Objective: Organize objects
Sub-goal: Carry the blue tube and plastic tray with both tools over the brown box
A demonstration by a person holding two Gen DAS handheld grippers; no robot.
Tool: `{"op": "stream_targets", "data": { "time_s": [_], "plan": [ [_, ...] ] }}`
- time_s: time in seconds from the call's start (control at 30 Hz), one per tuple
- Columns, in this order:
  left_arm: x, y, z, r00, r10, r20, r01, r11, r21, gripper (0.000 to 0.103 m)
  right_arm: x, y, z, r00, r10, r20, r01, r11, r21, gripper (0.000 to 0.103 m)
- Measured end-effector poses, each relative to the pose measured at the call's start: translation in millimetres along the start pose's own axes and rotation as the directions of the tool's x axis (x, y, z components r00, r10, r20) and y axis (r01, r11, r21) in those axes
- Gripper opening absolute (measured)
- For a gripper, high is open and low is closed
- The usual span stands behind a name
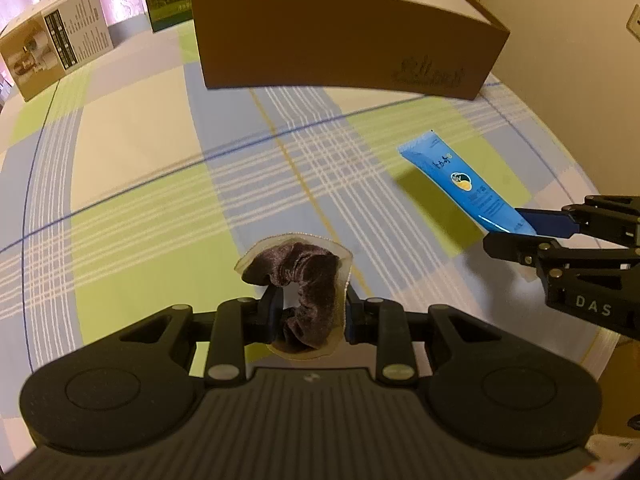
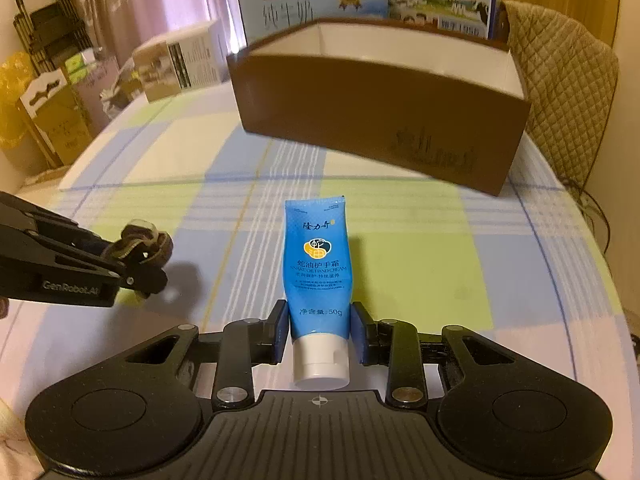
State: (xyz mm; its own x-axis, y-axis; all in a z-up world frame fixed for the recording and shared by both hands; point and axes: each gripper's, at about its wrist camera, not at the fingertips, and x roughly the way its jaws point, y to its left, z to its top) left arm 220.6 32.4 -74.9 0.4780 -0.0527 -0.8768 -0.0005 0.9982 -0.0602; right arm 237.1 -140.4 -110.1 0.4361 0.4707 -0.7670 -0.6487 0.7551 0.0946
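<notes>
While cap-first in the right gripper point(image 2: 319, 330), tube point(image 2: 318, 264) points boxward.

Scrunchie point(image 1: 304, 280): dark, velvety cloth, soft sheen, edged with a thin sheer trim. Tube point(image 2: 318, 264): smooth blue plastic, glossy, with printed label; cap point(image 2: 320, 360) white plastic, satin finish. Left gripper point(image 1: 308, 308) and right gripper point(image 2: 320, 332): matt black plastic bodies, ribbed top plates, small bright metal pins; blue pads look rubbery. Tablecloth point(image 1: 160, 160): woven cloth, checked, matt. Box point(image 1: 340, 44): brown outside, smooth, matt; white inside, looks like card. Cartons point(image 2: 312, 4) behind: printed card, slight gloss. Chair cover point(image 2: 560, 80): quilted cloth.
</notes>
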Motion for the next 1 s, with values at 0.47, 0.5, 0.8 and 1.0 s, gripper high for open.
{"op": "stream_targets", "data": {
  "time_s": [0.47, 0.5, 0.8, 1.0],
  "plan": [
    [-20, -1, 38, 0.995, 0.001, 0.102, 0.0, 1.0, -0.006, 0.025, -21, -7, 32, 0.997, 0.027, 0.079, -0.026, 1.0, -0.013, 0.029],
    [-21, -2, 41, 0.994, 0.001, 0.108, 0.0, 1.0, -0.006, 0.025, -22, -8, 35, 0.996, 0.029, 0.085, -0.027, 0.999, -0.017, 0.029],
    [-27, -3, 82, 0.984, 0.013, 0.176, -0.014, 1.0, 0.002, 0.025, -30, -25, 71, 0.988, 0.019, 0.151, -0.011, 0.999, -0.05, 0.029],
    [-29, -4, 115, 0.974, 0.026, 0.224, -0.026, 1.0, 0.001, 0.025, -30, -43, 103, 0.981, 0.011, 0.195, 0.004, 0.997, -0.075, 0.029]
  ]
}}
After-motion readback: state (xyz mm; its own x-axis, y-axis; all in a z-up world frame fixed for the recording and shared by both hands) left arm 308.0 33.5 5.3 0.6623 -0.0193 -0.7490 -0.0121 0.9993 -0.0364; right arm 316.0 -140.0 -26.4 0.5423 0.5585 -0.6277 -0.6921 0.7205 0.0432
